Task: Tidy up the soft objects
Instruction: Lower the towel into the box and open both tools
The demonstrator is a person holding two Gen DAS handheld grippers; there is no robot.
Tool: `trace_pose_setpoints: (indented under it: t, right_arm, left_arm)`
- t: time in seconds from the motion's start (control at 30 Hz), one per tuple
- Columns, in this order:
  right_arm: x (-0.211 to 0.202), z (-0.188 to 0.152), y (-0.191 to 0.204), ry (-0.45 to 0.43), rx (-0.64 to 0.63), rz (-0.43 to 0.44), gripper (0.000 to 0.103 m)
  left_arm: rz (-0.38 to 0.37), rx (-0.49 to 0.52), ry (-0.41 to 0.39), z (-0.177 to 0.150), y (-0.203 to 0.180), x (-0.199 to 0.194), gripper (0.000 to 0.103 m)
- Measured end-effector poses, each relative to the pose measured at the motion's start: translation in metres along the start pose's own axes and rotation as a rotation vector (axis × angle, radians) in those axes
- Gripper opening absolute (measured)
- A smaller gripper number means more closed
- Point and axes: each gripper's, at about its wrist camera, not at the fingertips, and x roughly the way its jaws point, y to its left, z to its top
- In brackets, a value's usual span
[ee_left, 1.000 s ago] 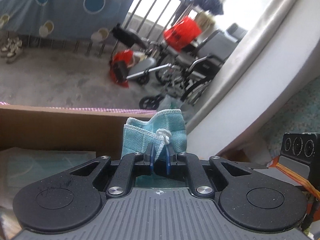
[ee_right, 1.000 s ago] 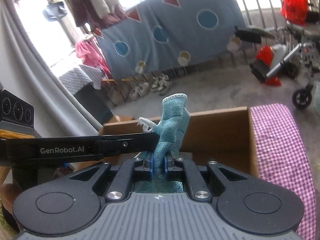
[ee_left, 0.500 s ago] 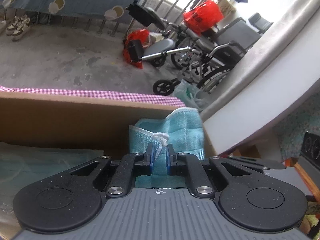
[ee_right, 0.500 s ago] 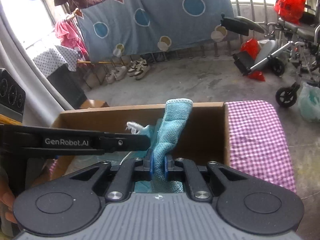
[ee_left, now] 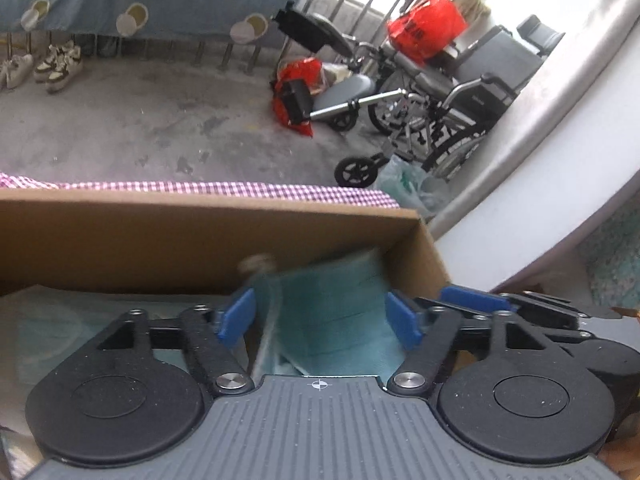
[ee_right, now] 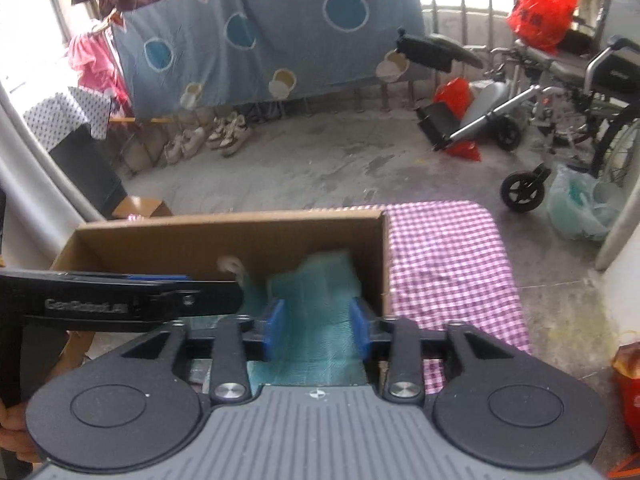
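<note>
A teal cloth (ee_left: 332, 312) with a white loop lies blurred inside the right end of a brown cardboard box (ee_left: 200, 236). My left gripper (ee_left: 318, 318) is open around it, blue pads apart on either side. In the right wrist view the same cloth (ee_right: 320, 308) sits in the box (ee_right: 224, 236) between the pads of my open right gripper (ee_right: 318, 322). The left gripper's black arm (ee_right: 120, 300) crosses the box from the left. Neither gripper holds the cloth.
The box stands on a pink checked tablecloth (ee_right: 444, 264). Clear-wrapped items (ee_left: 60, 320) lie in the box's left part. Beyond are a concrete floor, wheelchairs (ee_right: 560, 120), shoes (ee_right: 208, 140), a hanging blue sheet and a white wall (ee_left: 540, 184) at the right.
Both grippers were shut on the teal cloth and holding it up over the box. Now both have opened and the cloth has dropped into the box.
</note>
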Motion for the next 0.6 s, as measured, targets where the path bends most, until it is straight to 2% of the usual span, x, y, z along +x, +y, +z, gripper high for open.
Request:
trace_pose_setpoints:
  t: [0.2,0.43,0.6]
  right_arm:
    - [-0.028,0.003,0.004,-0.048,0.0,-0.004,0.049]
    - [-0.072,0.002,0.029,-0.111,-0.015,0.029,0.05]
    - [-0.12,-0.012,0.047,-0.168,-0.029,0.087,0.065]
  left_arm:
    - [-0.007,-0.007,-0.054,0.0,-0.003,-0.032,0.093]
    - [-0.005,0.036,-0.155,-0.015,-0.007,-0.096,0.101]
    - [-0.061,0.06,-0.234,-0.036,-0.009,-0.155,0.103]
